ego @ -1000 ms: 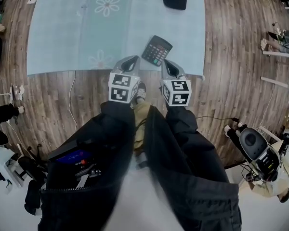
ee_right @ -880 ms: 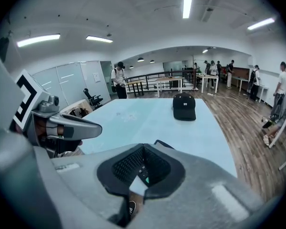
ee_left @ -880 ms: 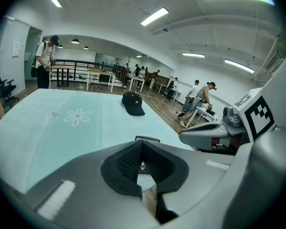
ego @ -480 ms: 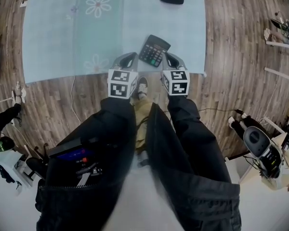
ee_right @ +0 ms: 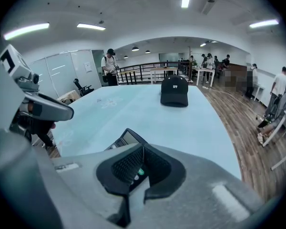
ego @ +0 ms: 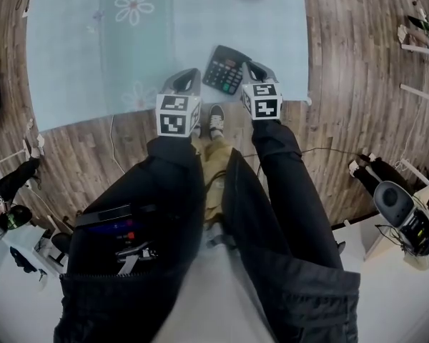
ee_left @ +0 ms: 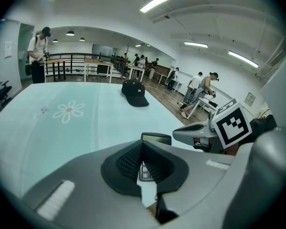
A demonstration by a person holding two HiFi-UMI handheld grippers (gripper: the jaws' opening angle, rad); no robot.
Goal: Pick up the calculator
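We see the left claw (ego: 191, 76) and right claw (ego: 253, 68) both closed tight, empty, either side of the calculator (ego: 227, 68) on the blue mat (ego: 79, 56). In both gripper views the jaws hide most of it

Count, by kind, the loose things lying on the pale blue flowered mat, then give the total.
calculator: 1
black cap: 1
Total: 2
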